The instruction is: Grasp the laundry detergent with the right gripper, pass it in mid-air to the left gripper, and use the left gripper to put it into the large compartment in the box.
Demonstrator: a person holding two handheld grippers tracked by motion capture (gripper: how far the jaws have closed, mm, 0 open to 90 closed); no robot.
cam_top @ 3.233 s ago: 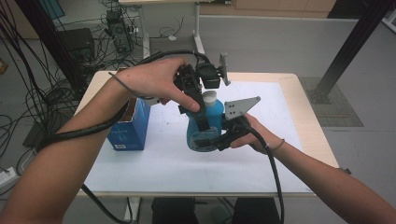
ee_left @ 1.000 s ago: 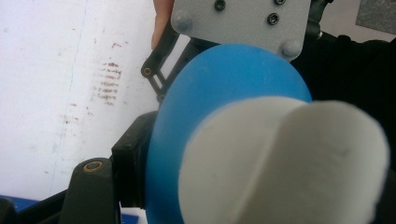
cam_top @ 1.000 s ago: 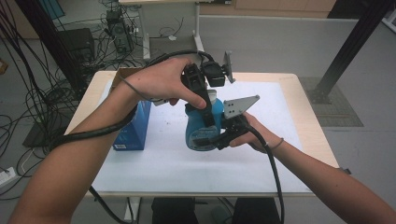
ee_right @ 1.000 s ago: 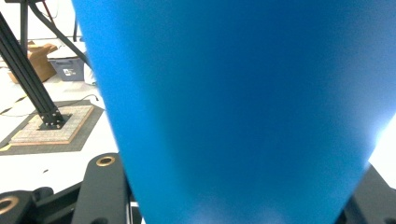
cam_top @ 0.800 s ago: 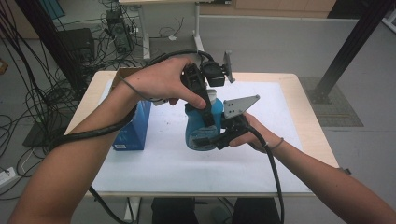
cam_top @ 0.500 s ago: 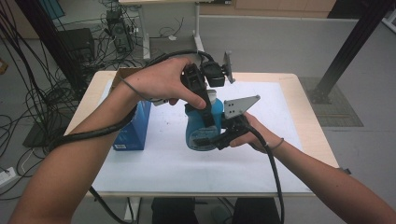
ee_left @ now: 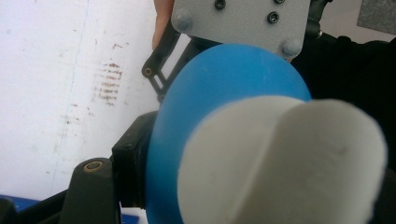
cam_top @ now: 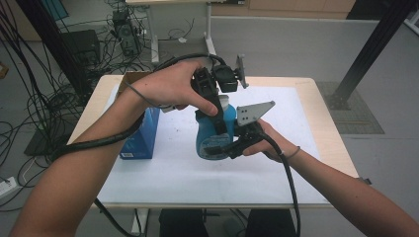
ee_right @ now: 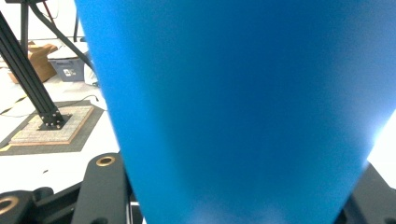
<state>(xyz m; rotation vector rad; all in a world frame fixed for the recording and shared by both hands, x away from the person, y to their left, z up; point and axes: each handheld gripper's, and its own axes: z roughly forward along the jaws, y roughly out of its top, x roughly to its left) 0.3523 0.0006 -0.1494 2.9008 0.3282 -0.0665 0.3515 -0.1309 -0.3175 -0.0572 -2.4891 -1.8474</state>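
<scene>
High view first: my landmark is the blue bottle [cam_top: 211, 134], standing upright near the middle of the white sheet [cam_top: 306, 123] that covers the counter [cam_top: 330, 129]. Open sheet runs from the bottle toward the counter's far and right edges, and a wide bare strip lies between it and the near edge. Just left of the bottle stands a blue box [cam_top: 143, 136], so that side is tight.

I have the left gripper [cam_top: 217, 111] coming down on the bottle from above, its fingers clamped on the white cap [ee_left: 285, 163] at the top. The right gripper [cam_top: 232, 147] meets the bottle from the right, low on its body, fingers clamped against the blue wall [ee_right: 233, 102].

From the left gripper view the bottle shows a rounded blue shoulder under a broad white cap; from the right gripper view its wall is smooth, plain blue.
</scene>
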